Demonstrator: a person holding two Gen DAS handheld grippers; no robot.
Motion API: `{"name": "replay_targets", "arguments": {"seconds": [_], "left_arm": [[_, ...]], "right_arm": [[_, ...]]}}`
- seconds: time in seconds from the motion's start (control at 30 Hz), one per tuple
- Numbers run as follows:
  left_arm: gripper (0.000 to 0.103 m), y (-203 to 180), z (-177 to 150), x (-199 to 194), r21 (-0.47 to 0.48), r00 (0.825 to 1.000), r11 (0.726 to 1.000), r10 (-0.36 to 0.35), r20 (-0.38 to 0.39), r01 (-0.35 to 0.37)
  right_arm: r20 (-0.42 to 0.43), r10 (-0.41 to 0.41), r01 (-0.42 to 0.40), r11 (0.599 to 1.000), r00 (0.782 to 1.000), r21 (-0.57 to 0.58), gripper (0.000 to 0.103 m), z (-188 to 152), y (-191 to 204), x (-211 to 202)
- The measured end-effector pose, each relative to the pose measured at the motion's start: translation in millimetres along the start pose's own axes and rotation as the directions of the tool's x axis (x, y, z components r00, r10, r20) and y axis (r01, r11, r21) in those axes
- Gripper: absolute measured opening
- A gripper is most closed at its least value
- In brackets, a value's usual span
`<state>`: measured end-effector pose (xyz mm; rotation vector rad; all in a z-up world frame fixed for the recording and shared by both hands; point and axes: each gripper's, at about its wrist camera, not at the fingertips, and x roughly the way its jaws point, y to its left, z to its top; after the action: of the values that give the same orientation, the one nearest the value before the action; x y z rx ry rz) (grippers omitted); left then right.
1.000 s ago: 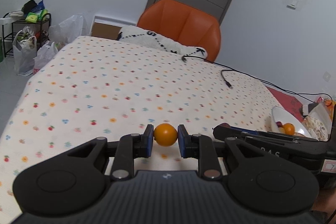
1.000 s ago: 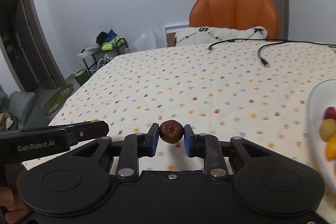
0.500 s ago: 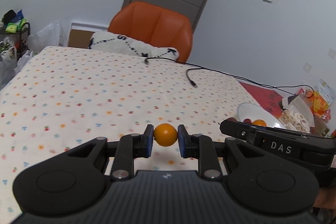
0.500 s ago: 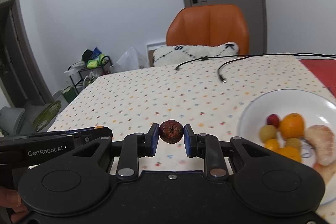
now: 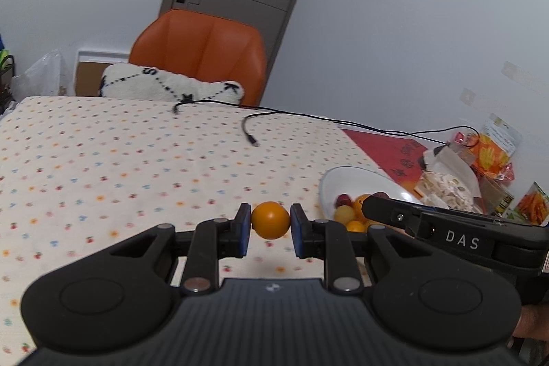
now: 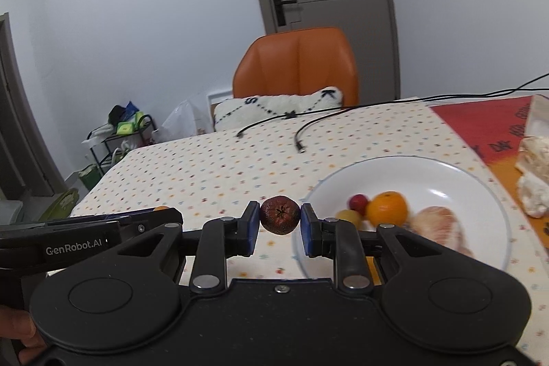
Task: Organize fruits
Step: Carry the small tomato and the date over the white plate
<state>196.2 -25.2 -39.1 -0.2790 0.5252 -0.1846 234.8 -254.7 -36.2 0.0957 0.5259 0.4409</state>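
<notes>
In our left gripper the jaws are pinching a small orange fruit across its middle, held clear of the tablecloth, we judge so that it can travel without rolling. Our right gripper has its jaws pinching a dark wrinkled fruit the same way, its star-shaped end toward the camera. Both are carried level, which we take as readiness to set them in the white plate.

Outward from the right jaws, the plate lies at about two o'clock, close by, already holding a red berry, a mandarin, a yellowish fruit and a peeled segment.

The right view shows the plate's whole open face and free space at its far side; the left view shows it only edge-on at three o'clock, partly hidden behind the other gripper's body. The left view alone shows the snack packets beyond the plate.
</notes>
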Motion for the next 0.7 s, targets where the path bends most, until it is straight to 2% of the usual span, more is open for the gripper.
{"name": "replay_targets", "arguments": {"seconds": [0.7], "left_arm": [[0.023, -70.0, -6.5, 28.2, 0.077, 0.995, 0.993, -0.091, -0.030, 0.093]], "right_arm": [[0.023, -0.095, 0.093, 0.991, 0.995, 0.095, 0.024, -17.5, -71.2, -37.8]]}}
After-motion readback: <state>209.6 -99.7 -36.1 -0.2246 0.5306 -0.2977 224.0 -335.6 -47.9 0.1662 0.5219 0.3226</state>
